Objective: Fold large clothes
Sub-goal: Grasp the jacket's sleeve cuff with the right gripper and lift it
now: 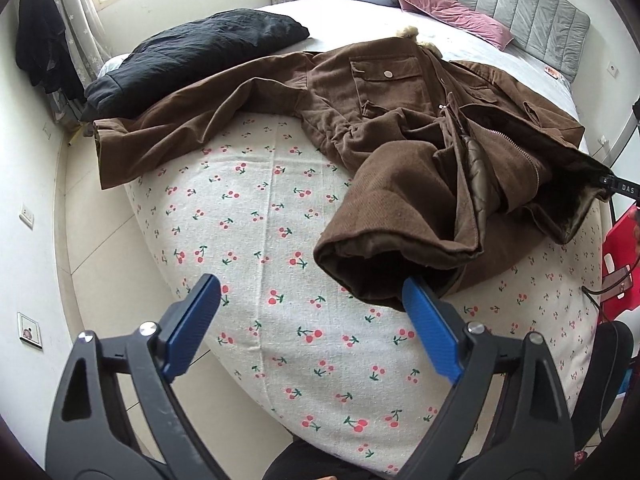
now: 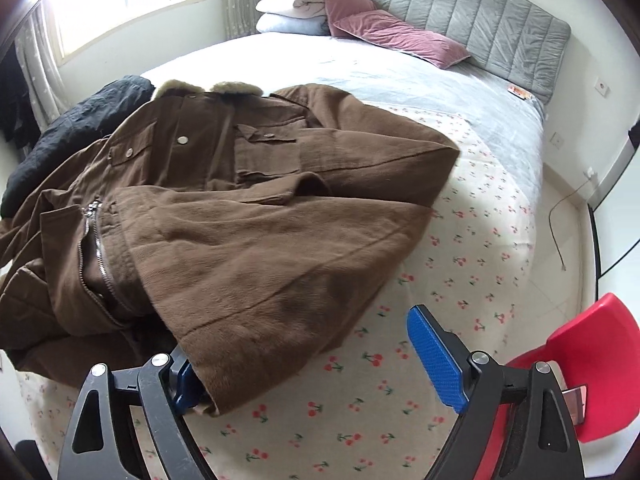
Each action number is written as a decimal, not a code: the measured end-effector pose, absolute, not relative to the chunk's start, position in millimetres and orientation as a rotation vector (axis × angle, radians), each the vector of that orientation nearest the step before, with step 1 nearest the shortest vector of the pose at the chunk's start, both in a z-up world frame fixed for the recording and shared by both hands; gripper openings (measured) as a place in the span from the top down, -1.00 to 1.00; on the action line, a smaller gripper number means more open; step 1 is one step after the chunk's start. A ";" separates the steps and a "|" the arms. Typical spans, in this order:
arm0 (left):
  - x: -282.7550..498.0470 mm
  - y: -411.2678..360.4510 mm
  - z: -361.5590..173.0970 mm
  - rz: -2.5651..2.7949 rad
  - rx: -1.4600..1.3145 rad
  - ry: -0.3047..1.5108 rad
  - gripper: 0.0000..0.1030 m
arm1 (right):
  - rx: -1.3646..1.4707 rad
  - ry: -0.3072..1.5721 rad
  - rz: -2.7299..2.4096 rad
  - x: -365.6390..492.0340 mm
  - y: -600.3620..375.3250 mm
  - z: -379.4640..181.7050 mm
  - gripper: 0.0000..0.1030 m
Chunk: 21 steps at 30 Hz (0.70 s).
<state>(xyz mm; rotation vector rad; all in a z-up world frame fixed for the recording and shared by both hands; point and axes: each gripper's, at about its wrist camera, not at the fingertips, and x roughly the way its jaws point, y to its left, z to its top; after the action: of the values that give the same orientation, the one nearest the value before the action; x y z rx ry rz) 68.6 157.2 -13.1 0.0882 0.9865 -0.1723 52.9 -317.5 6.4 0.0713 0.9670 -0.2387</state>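
Observation:
A large brown coat (image 1: 400, 120) with a fur collar lies on the cherry-print bed sheet (image 1: 260, 208), front up, its zipper partly open. One sleeve stretches left; the other sleeve cuff (image 1: 360, 264) lies folded over near me. My left gripper (image 1: 312, 292) is open, its right pad touching that cuff. In the right wrist view the coat (image 2: 240, 208) fills the left half. My right gripper (image 2: 304, 336) is open, its left finger tucked under the coat's hem, its right finger (image 2: 436, 356) over bare sheet (image 2: 460, 248).
A black garment (image 1: 192, 52) lies at the bed's far left. Pink pillows (image 2: 384, 32) and folded bedding sit by the grey headboard (image 2: 460, 20). A red chair (image 2: 580, 360) stands at the right of the bed. Floor lies on both sides.

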 end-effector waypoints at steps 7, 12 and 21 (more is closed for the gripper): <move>80.7 149.4 -20.6 -0.263 0.130 0.955 -0.66 | 0.174 0.993 -0.358 21.8 -394.2 -4.3 -0.75; 100.7 149.5 -46.5 -0.395 0.103 0.974 0.02 | 0.283 0.992 -0.228 12.1 -391.6 -18.5 -0.75; 100.7 162.9 -37.5 -0.382 -0.194 1.006 0.91 | 0.294 0.873 -0.159 21.3 -366.6 -11.7 0.85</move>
<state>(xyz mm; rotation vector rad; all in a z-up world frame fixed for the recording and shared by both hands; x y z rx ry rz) 100.7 162.9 -37.5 -0.1944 1.0063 -0.3824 21.3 -366.6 -11.7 0.2941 0.8733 -0.1591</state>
